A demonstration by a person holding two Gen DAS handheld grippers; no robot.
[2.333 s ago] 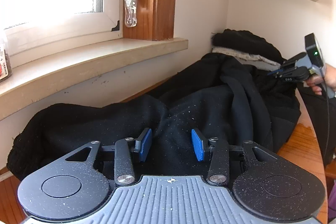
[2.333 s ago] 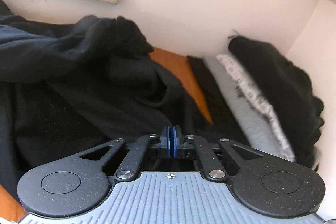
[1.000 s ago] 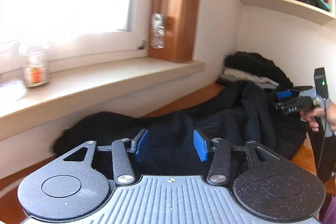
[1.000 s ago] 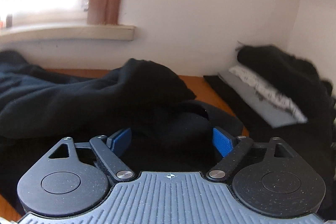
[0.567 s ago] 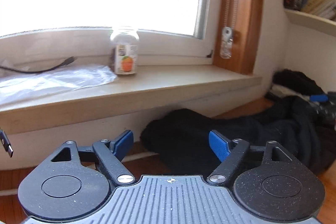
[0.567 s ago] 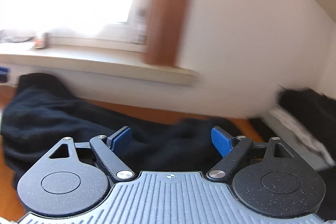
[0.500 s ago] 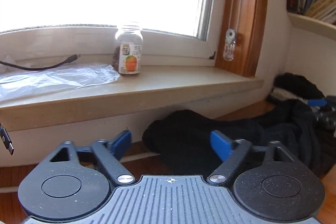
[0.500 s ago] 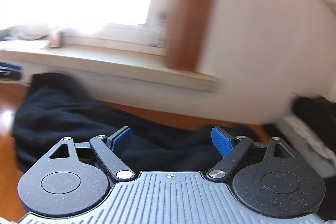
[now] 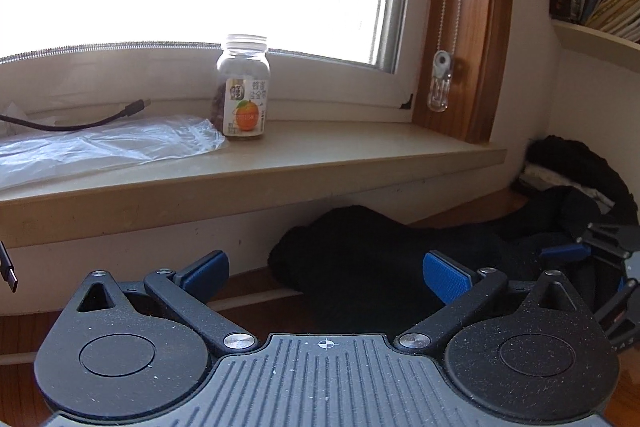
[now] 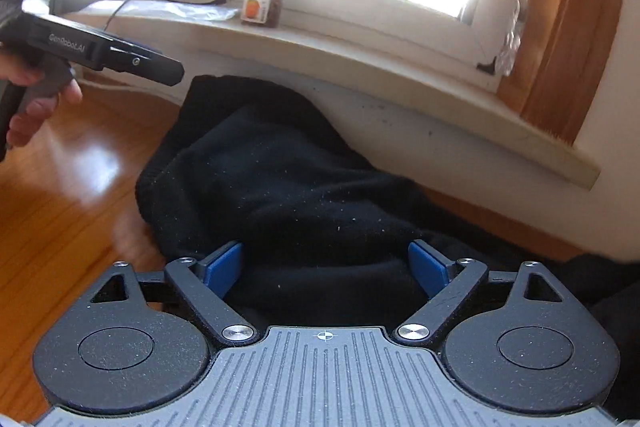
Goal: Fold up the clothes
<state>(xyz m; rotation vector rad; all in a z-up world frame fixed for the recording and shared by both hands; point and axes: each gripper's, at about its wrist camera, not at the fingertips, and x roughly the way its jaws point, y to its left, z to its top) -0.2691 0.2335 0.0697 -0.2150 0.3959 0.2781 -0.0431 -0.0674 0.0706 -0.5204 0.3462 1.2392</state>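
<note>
Here we see a wooden worktop (image 10: 60,211) running along a white wall under a bright window, with a long beige windowsill (image 9: 320,163) above it. Across the worktop lies a large black garment (image 10: 280,187), crumpled and unfolded, one rounded end bunched against the wall just below the sill. In the left wrist view the same garment (image 9: 360,259) stretches away to the right towards a corner, where a small stack of dark and pale folded clothes (image 9: 568,167) sits beneath a bookshelf (image 9: 592,35).

Our left gripper (image 9: 326,271) hovers above the near end of the garment, its blue fingers (image 9: 444,275) spread wide; they have just been opening, and nothing sits between them. From the right wrist view we see that left gripper (image 10: 160,67) side on, gripped by a hand (image 10: 36,95) at the left edge.

Our right gripper (image 10: 326,267) is low over the black cloth, its fingers (image 10: 222,267) parted and just opened a little further. Fabric lies between them, but the pads do not press on it.

On the sill stand a clear jar with an orange on its label (image 9: 244,91), a crinkled plastic bag (image 9: 104,147) beside it, and a thin black cable (image 9: 80,119). A clear blind-cord clip (image 9: 440,83) hangs by the wooden window frame.
</note>
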